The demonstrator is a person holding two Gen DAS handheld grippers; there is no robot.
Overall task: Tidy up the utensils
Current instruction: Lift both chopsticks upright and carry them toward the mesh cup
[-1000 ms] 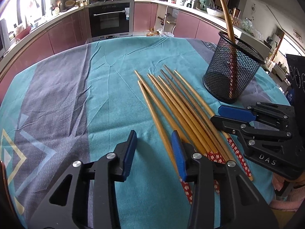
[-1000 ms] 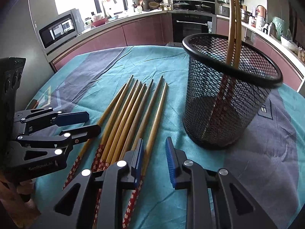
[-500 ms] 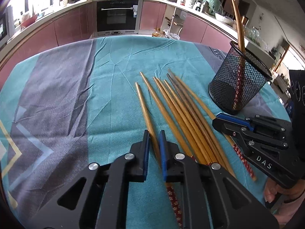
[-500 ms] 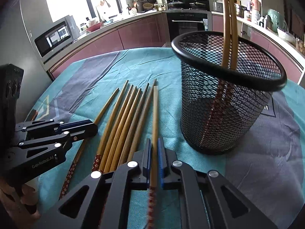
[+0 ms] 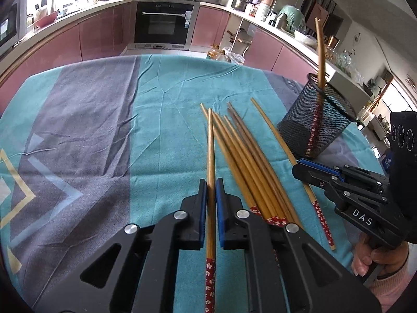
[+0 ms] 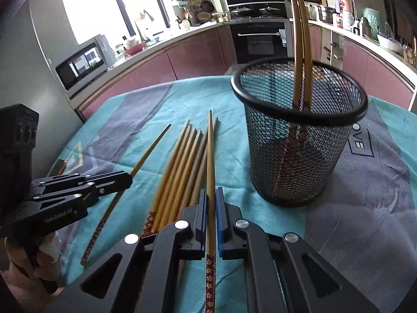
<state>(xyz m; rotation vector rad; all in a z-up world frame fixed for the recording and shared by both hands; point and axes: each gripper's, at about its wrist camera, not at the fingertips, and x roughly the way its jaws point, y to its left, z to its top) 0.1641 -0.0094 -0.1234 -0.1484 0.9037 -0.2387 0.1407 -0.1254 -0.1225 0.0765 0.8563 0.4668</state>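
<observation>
Each hand-held gripper was clamped on one chopstick: the left hand-held gripper (image 5: 211, 182) on the left chopstick (image 5: 210, 140), the right hand-held gripper (image 6: 211, 191) on the right chopstick (image 6: 210, 151). The loose chopsticks (image 5: 245, 154) lay on the bench (image 5: 161, 135) beside the mesh holder (image 6: 299, 140), where two chopsticks stood

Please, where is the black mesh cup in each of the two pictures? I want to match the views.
Left wrist view: the black mesh cup stands at the right, above the middle, beyond the loose chopsticks on the tablecloth.
Right wrist view: the cup is large, right of centre, close in front of the gripper.
Shared landmark: the black built-in oven in the pink cabinets behind the table.
</observation>
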